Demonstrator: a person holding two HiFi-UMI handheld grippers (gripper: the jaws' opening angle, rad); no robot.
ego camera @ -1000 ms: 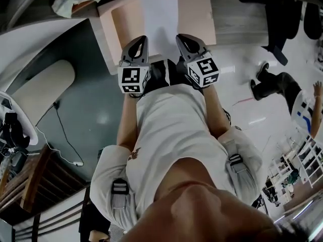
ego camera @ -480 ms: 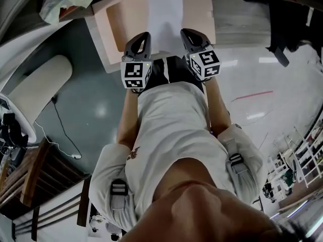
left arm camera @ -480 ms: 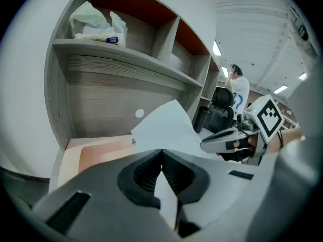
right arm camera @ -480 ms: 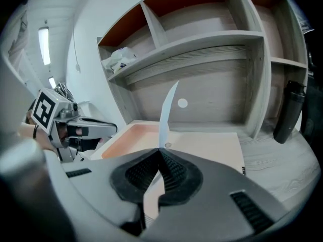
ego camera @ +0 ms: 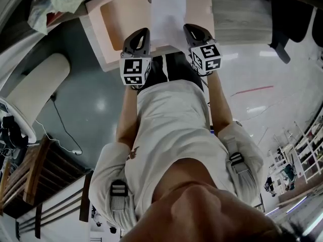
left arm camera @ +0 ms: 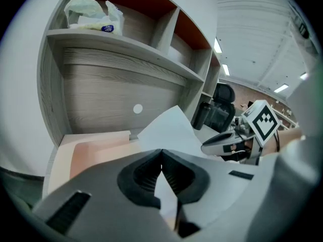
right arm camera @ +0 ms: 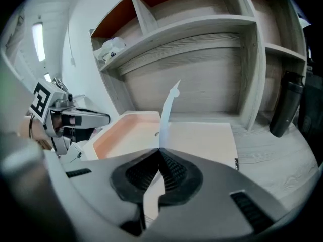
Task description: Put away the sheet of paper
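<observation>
On the left gripper (left arm camera: 161, 155) the fingers are pressed together on the near edge of the white sheet of paper (left arm camera: 169, 130). The fingers of the right gripper (right arm camera: 160, 154) pinch the same edge further along, so the sheet is carried between the two. In the right gripper view it appears edge-on, rising from the fingers and curling at its far end, which suggests it is held up rather than lying flat.

In the head view the sheet hangs over the peach-coloured flat box (ego camera: 96, 34) lying open on the grey wood-grain bench (ego camera: 242, 24), roughly across the line between its recessed left half and its flat right half. Whether the far edge touches the box I cannot tell.

The step in hand looks like the carry to the box. The next move probably calls for shifting the sheet left over the recess and lowering it level. Both pairs of fingers should let go together so it does not skew or buckle.

The visible part of the recess looks bare. In the grey shelving behind, a crumpled whitish plastic bag (left arm camera: 93, 14) sits in an upper compartment. A dark bottle (right arm camera: 282, 105) stands in a lower side compartment.
</observation>
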